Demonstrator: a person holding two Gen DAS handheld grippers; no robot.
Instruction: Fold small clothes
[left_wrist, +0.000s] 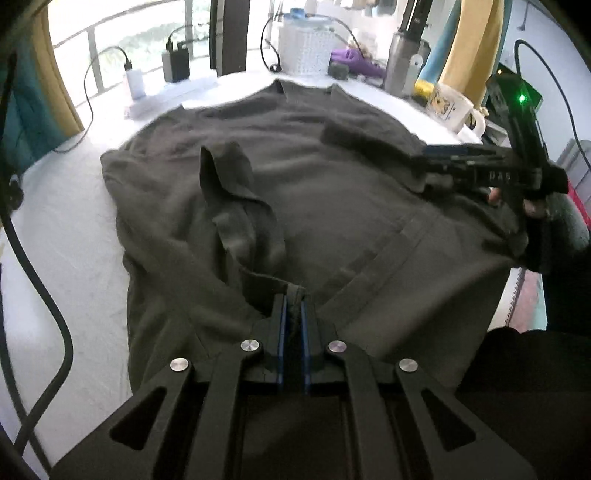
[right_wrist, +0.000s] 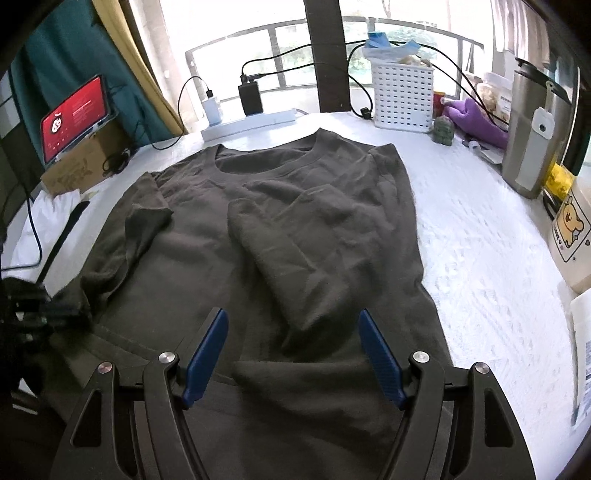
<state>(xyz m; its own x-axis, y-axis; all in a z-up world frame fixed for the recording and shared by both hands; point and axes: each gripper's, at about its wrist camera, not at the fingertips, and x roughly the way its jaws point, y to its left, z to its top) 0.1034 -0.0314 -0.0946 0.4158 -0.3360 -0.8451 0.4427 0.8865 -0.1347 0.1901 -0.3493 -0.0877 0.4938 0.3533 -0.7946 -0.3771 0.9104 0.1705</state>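
A white-covered worktop (right_wrist: 480, 236) carries a dark grey-brown cotton T-shirt (right_wrist: 295, 229) spread flat at its middle. Along the far edge stand a white perforated plastic basket (right_wrist: 402, 98), a white power strip (right_wrist: 251, 123) and a steel tumbler (right_wrist: 532, 136).

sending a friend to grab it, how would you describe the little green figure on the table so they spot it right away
Start at the white perforated basket along the window edge of the white table, beyond the dark t-shirt. At the basket's front right corner sits the little green figure, with a purple plush just behind it. It is the only small, lumpy, dull green thing there.
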